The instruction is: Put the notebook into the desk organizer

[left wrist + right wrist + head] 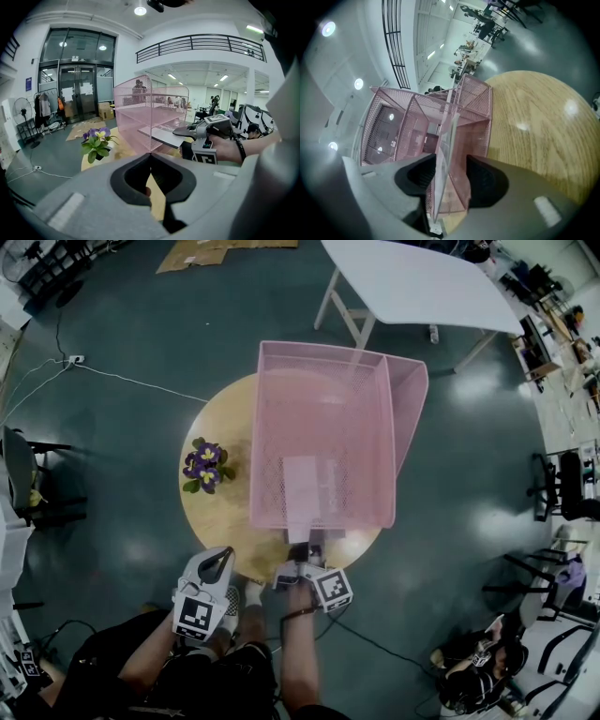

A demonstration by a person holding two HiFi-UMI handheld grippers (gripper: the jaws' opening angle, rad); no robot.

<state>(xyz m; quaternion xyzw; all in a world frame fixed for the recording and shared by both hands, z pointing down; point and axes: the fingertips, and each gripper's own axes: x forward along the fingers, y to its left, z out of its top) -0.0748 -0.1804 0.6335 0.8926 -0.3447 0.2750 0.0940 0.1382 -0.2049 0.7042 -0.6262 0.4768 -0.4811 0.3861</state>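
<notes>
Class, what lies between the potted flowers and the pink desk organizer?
Nothing: only bare wooden table separates the potted flowers from the pink desk organizer, clearest in the head view.

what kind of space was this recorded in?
Probably a big open lab or office hall: a railed mezzanine, glass entrance doors, and office chairs standing about on the bare floor.

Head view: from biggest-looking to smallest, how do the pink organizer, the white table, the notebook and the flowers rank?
1. the pink organizer
2. the white table, though the frame edge cuts it off
3. the notebook and the flowers: they look about alike, so I won't rank them.
</notes>
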